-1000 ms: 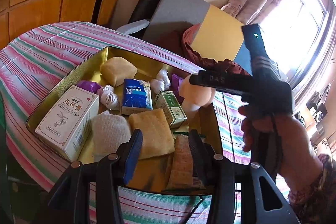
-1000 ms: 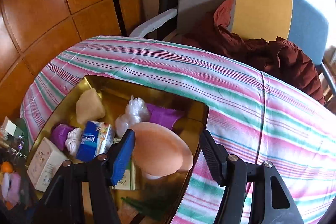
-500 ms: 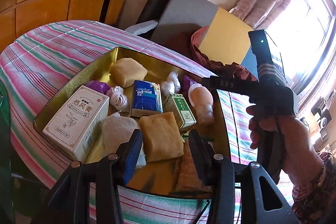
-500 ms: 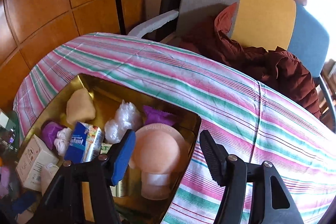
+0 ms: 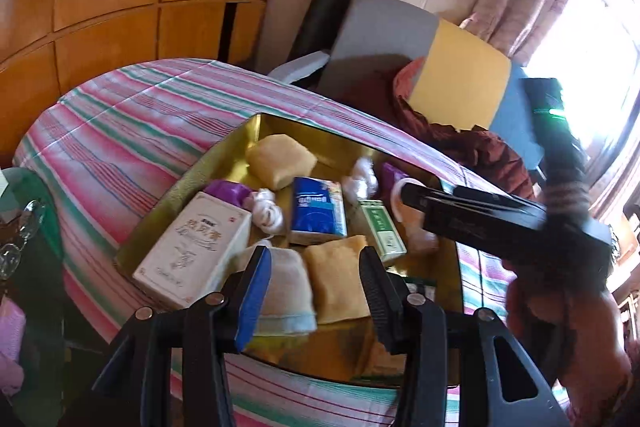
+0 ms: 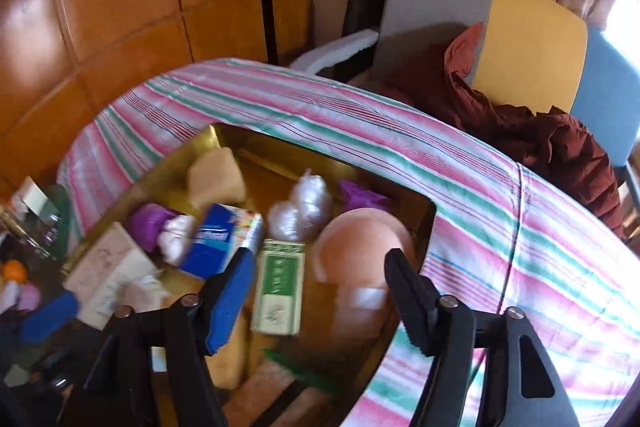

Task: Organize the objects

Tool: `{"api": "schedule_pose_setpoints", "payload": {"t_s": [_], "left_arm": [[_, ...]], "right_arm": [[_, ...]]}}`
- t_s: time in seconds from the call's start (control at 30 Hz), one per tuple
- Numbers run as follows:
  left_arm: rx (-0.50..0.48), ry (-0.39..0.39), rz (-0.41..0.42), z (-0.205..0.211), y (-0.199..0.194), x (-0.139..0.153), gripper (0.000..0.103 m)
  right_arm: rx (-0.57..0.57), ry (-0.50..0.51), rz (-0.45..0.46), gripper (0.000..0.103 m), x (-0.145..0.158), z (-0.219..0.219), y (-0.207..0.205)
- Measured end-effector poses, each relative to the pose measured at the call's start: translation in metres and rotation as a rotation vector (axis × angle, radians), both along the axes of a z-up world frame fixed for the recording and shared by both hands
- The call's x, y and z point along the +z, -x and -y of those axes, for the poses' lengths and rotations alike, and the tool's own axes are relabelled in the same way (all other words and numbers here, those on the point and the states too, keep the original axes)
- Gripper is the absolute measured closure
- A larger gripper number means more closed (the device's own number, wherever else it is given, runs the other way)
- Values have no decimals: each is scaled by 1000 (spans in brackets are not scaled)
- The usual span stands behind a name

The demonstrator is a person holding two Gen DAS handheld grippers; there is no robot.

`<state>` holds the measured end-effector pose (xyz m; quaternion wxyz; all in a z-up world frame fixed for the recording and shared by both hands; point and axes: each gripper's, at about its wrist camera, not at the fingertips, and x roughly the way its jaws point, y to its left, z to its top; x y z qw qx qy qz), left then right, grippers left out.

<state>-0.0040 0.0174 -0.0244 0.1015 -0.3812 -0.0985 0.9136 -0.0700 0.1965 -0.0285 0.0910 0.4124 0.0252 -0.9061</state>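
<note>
A tray sits on the tablecloth ahead of my fingers. In it, the large carton lies at left, the tissue pack in the middle, the small box just right of that. A folded cloth sits behind them, two towels nearest me. A chair stands beyond the table.

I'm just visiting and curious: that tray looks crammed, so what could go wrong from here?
The peach round object lies at the gold tray's right end, close to the right claw, which is open; pulling away carelessly might nudge it. The green box beside it could get bumped. The picture is blurred, so exact contact is unclear.
</note>
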Motion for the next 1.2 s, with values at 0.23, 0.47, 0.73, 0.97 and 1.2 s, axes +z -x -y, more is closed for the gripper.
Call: {"api": "schedule_pose_setpoints", "payload": {"t_s": [0.23, 0.47, 0.73, 0.97, 1.2], "left_arm": [[62, 62, -5, 11, -1, 4, 57], [121, 99, 13, 22, -2, 7, 57], [158, 203, 10, 19, -6, 13, 57], [135, 226, 74, 14, -4, 13, 57], [151, 214, 80, 16, -5, 11, 57]], "right_arm": [[22, 50, -6, 25, 7, 22, -38], [-41, 41, -40, 7, 16, 24, -61], [-96, 47, -42, 0, 22, 17, -72], [-150, 48, -44, 0, 23, 13, -78], [-195, 37, -43, 0, 20, 9, -78]]}}
